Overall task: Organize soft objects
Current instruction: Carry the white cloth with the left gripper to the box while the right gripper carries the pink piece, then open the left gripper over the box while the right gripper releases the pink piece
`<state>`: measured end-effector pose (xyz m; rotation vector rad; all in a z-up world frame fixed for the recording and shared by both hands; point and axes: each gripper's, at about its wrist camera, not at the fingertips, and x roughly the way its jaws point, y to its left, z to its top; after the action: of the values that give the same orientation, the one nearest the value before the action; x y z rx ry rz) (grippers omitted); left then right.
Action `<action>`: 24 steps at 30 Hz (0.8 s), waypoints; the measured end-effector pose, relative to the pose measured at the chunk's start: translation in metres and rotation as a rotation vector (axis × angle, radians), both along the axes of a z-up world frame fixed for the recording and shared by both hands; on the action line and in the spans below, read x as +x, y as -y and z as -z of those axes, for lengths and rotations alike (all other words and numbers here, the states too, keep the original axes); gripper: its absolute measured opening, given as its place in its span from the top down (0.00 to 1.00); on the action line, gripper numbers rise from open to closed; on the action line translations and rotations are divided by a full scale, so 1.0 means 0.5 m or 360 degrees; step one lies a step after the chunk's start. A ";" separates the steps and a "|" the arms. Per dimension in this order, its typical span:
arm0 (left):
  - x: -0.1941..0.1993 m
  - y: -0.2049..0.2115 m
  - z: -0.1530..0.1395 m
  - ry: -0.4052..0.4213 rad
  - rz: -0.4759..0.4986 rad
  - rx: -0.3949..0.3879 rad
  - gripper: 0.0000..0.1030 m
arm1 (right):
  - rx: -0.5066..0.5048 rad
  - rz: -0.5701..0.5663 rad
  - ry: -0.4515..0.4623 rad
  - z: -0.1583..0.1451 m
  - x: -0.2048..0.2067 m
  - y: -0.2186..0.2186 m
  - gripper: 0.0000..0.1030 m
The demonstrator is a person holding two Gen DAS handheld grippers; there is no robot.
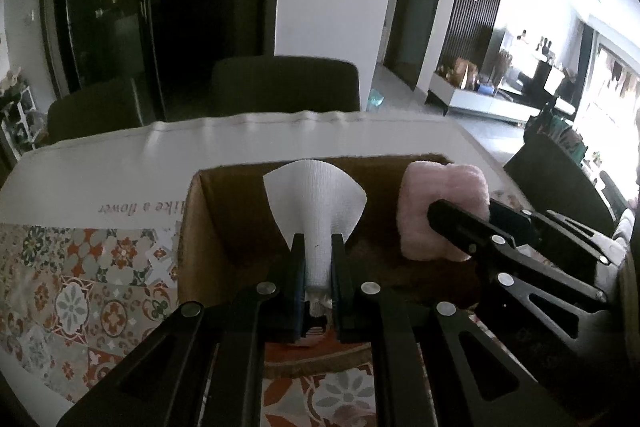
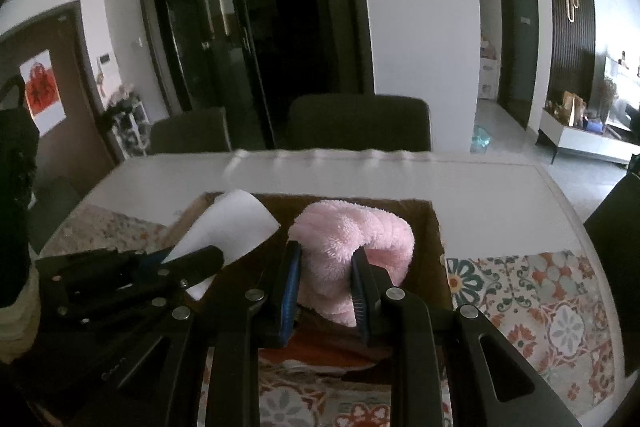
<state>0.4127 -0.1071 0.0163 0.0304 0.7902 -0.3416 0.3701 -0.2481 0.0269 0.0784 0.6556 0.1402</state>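
While the left gripper [image 1: 316, 247] pinches a white ribbed cloth [image 1: 316, 203] and the right gripper [image 2: 326, 259] clamps a pink fleece cloth [image 2: 360, 231], both poised over the open cardboard box [image 1: 200, 227], neither appears released inside yet, so dropping remains.

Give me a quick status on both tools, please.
Left tool shut on white ribbed cloth. Right tool shut on pink fluffy towel. Both over open cardboard box. Nothing in the way.
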 end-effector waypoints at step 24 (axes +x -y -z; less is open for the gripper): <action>-0.060 -0.037 -0.034 0.0104 -0.0102 0.0025 0.38 | -0.0068 0.0066 -0.0042 -0.016 -0.016 0.013 0.42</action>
<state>0.3828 -0.0885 0.0334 0.0308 0.7274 -0.2727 0.3622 -0.2547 0.0347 0.0526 0.6823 0.0850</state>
